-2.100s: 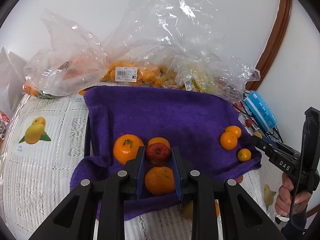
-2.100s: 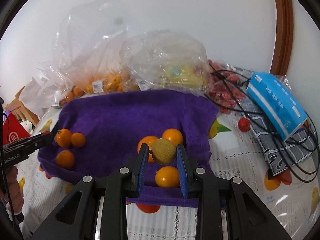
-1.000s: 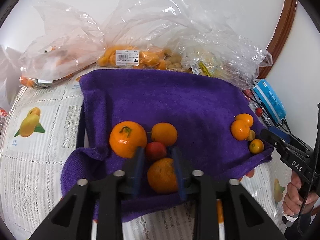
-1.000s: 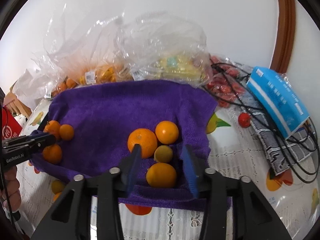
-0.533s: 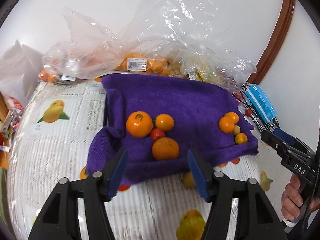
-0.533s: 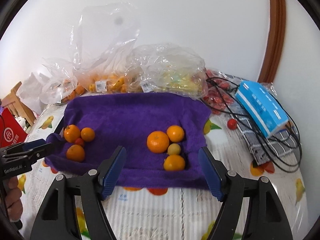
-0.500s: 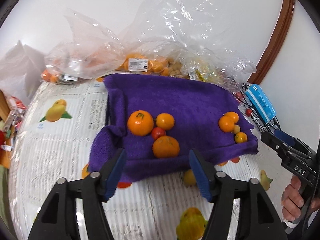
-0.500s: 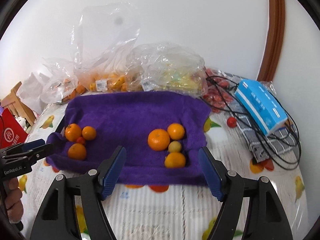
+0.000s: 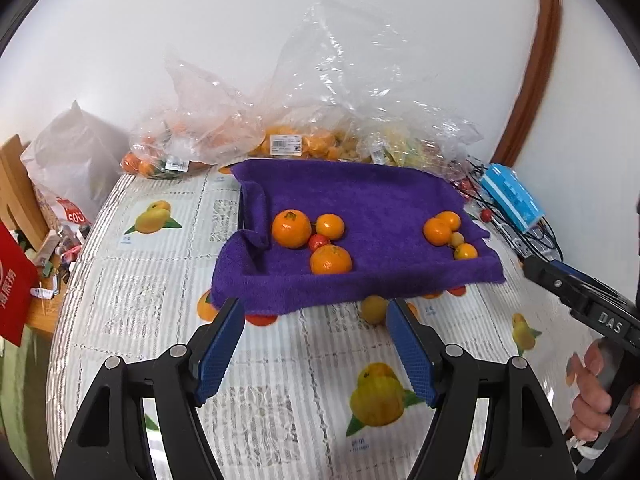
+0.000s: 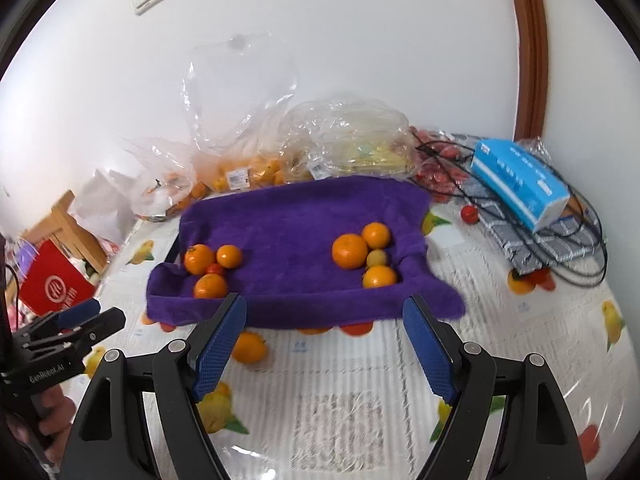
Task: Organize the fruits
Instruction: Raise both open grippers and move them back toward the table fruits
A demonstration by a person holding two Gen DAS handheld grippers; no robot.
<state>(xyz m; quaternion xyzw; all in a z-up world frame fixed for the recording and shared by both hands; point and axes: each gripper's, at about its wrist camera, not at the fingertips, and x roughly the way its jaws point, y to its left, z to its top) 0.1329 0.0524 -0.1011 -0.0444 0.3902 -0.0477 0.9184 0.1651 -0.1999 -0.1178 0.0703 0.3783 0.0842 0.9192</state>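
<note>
Hovering: both grippers hang over the near part of the table, pointing down toward the towel, nothing between their jaws.
Left gripper: jaws wide apart and just been opening, blue pads bare, well short of the fruit.
Right gripper: same story, jaws spread and just been opening, empty; a hand shows on its grip in the left view.
Towel: purple, spread across the middle of the table, front edge draped toward the grippers.
Left pile: three oranges bunched round a small red fruit, touching, toward the towel's left edge.
Right pile: three oranges round a small yellow-green fruit, toward the towel's right edge.
Bags: clear plastic, more fruit inside, along the table's far edge against the wall.
Box: blue, at the far right corner on cables and a checked cloth.
</note>
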